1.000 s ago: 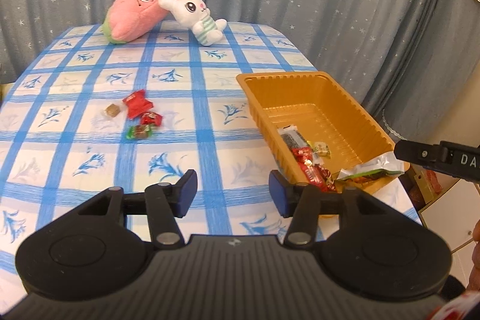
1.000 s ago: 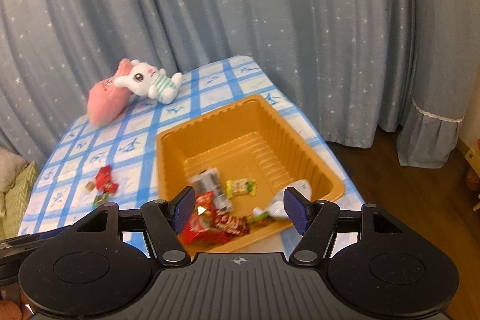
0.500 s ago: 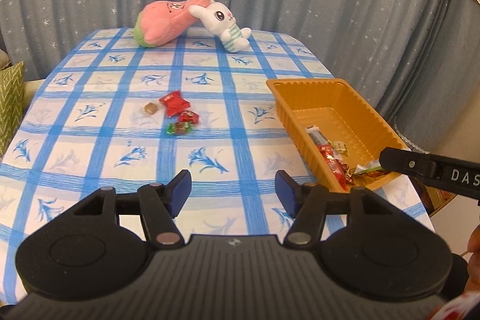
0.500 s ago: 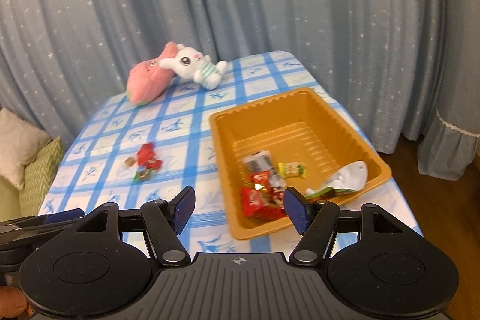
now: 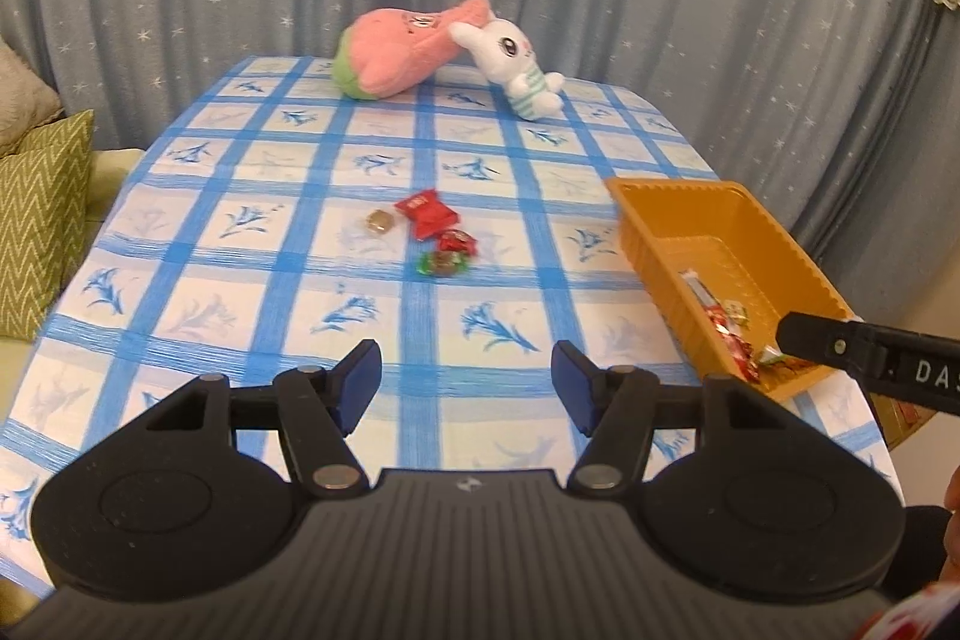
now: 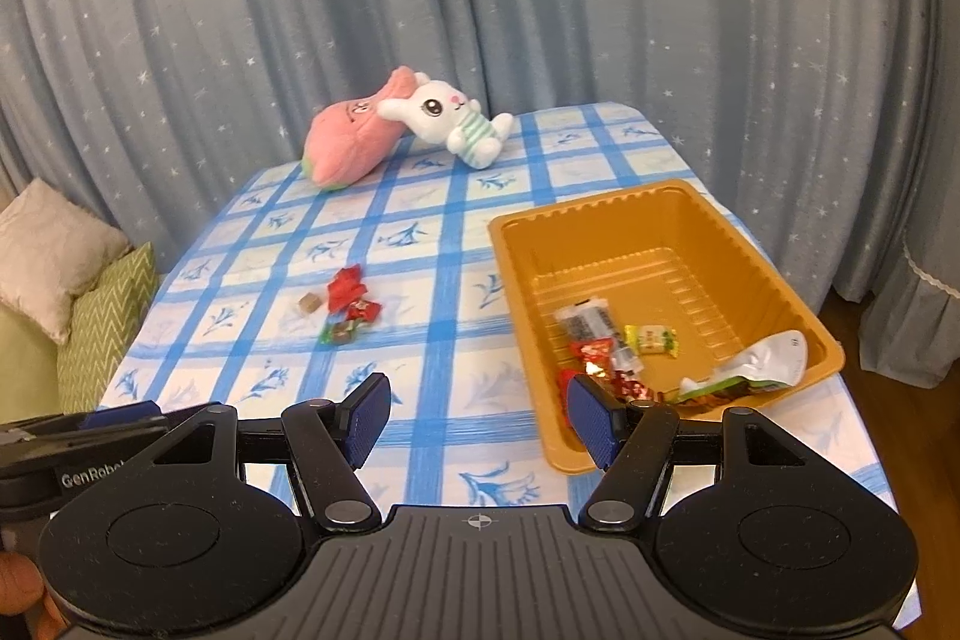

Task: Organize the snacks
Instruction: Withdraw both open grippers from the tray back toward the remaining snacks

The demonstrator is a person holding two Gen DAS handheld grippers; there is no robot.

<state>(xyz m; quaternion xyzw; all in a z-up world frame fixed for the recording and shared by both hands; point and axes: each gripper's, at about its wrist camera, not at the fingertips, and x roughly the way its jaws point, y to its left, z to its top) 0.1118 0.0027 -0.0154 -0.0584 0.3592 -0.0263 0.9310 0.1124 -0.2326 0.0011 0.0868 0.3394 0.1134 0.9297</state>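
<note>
An orange tray (image 6: 708, 211) stands at the table's right side and holds several wrapped snacks, among them a white and green pouch (image 6: 759, 364). The tray also shows in the left wrist view (image 5: 744, 214). A small pile of loose snacks lies mid-table: a red packet (image 5: 427, 214), a brown candy (image 5: 379, 220), a small red candy (image 5: 457, 242) and a green-wrapped candy (image 5: 443, 264); the pile shows in the right wrist view (image 6: 345, 301). My left gripper (image 5: 467, 388) is open and empty above the near table edge. My right gripper (image 6: 477, 421) is open and empty, near the tray's front left corner.
A pink plush (image 5: 396, 52) and a white bunny plush (image 5: 513, 61) lie at the table's far edge before a grey-blue starred curtain. Green and beige cushions (image 6: 90, 304) sit left of the table. The table has a blue checked cloth (image 5: 300, 280).
Both grippers have pulled back and up from the table; the tray and snack pile look farther away. The right gripper has moved away from above the tray. Both stay open.
</note>
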